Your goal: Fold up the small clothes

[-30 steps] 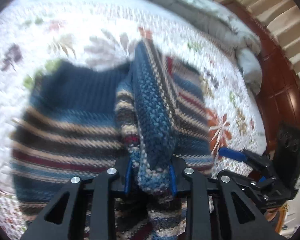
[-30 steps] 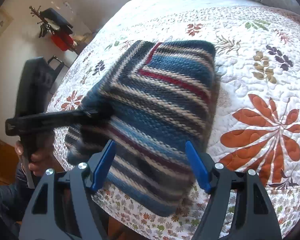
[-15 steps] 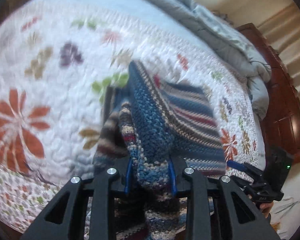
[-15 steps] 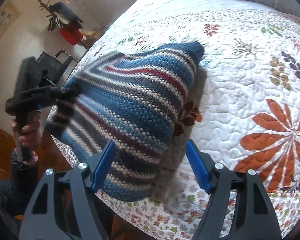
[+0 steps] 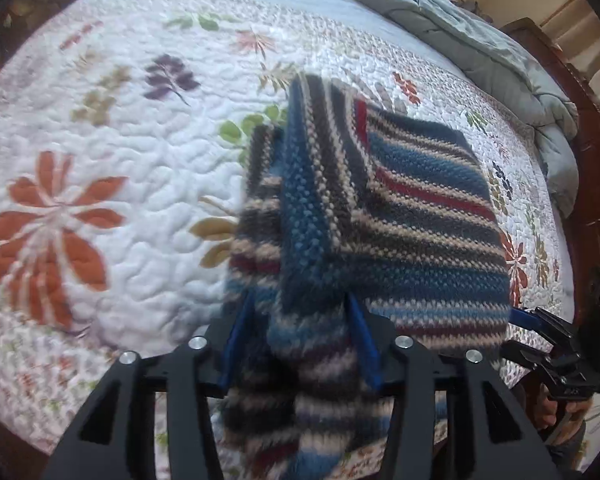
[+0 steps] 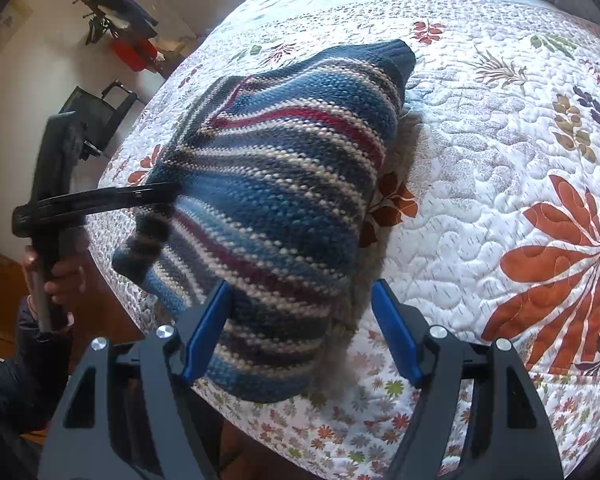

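left claw (image 5: 298, 336) jaws just opened around striped knit (image 5: 380, 216).

Chunky, rough-looking knitted wool on the striped sweater (image 5: 420, 208), lying on a puffy stitched cotton quilt (image 5: 120, 160). Matt black plastic gripper arms, shiny metal screws, smooth blue pads (image 6: 206, 330). Polished dark wooden bed frame (image 5: 596, 184).

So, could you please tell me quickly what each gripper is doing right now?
Left gripper: jaws have just been opening, striped knit garment between them, pads off it.
Right gripper: open, holding nothing.
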### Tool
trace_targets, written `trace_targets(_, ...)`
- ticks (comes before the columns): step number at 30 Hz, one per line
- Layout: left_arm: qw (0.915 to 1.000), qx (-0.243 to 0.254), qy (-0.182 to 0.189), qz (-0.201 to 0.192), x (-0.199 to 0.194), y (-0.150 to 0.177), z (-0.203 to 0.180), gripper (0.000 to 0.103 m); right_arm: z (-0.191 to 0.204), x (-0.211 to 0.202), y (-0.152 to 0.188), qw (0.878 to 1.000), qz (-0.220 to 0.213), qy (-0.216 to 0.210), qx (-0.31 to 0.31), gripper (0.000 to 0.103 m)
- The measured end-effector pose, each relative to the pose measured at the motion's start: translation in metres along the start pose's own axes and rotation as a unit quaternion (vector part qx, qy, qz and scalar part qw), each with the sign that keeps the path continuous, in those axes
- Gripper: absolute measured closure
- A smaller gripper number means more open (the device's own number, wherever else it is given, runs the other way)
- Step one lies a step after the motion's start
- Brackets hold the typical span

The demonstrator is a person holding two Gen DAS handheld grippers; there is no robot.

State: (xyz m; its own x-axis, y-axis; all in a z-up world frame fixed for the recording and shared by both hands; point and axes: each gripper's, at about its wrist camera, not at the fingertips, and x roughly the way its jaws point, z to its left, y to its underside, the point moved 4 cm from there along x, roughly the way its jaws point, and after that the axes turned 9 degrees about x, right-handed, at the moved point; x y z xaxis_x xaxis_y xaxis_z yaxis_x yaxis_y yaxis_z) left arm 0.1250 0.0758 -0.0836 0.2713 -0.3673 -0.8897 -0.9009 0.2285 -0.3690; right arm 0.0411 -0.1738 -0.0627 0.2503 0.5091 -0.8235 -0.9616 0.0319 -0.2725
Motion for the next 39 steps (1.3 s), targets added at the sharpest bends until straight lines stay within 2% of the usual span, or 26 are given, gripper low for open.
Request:
trace_targets(3,0.9998,0.012,-0.003,-0.013,-0.022,0.011,-0.006,0.048,0.002,-0.002,0.005,1.000,0.001,0.000,-0.001,0.030)
trace_targets(6,0.9993,0.036,-0.008,-0.012,-0.035,0.025,-0.024,0.047,0.005,-0.001,0.011,1.000,0.002,-0.001,0.000,0.030)
trace_targets(10,0.9975,0.059,-0.039,0.009,-0.022,0.034,-0.036,0.047,0.010,-0.001,0.015,1.000,0.005,-0.004,-0.004,0.030)
trace_targets(11,0.9973,0.058,-0.040,0.019,-0.015,0.038,-0.035,0.047,0.012,0.000,0.016,1.000,0.006,-0.004,-0.006,0.030)
trace_targets(13,0.9978,0.056,-0.019,0.030,-0.009,0.044,-0.034,0.050,0.015,0.000,0.018,1.000,0.009,-0.002,-0.010,0.030)
trace_targets(14,0.9977,0.056,-0.009,0.036,-0.004,0.046,-0.035,0.056,0.016,0.000,0.019,1.000,0.011,-0.001,-0.012,0.030)
trace_targets(15,0.9975,0.057,-0.002,0.042,0.000,0.048,-0.036,0.075,0.017,0.000,0.020,1.000,0.011,0.000,-0.013,0.030)
trace_targets(16,0.9971,0.055,0.005,0.053,0.005,0.050,-0.036,0.086,0.017,0.001,0.021,1.000,0.012,0.003,-0.013,0.030)
trace_targets(19,0.9976,0.034,0.010,0.059,0.010,0.051,-0.024,0.090,0.017,0.001,0.021,1.000,0.014,0.005,-0.011,0.030)
trace_targets(23,0.9991,0.009,0.006,0.042,-0.006,0.051,0.003,0.092,0.017,0.000,0.022,1.000,0.015,0.004,-0.010,0.030)
trace_targets(26,0.9986,0.000,0.003,0.052,0.001,0.057,0.016,0.092,0.016,0.005,0.023,1.000,0.023,0.005,-0.010,0.030)
trace_targets(30,0.9982,0.010,-0.013,0.058,0.018,0.060,0.010,0.092,0.013,0.022,0.028,0.999,0.045,0.008,0.001,0.029)
trace_targets(36,0.9975,0.031,-0.038,0.050,0.015,0.058,-0.003,0.091,0.005,0.038,0.034,0.997,0.075,-0.001,0.031,0.030)
trace_targets(39,0.9977,0.026,-0.034,0.052,0.018,0.061,0.002,0.091,-0.008,0.053,0.039,0.994,0.089,0.037,0.045,0.030)
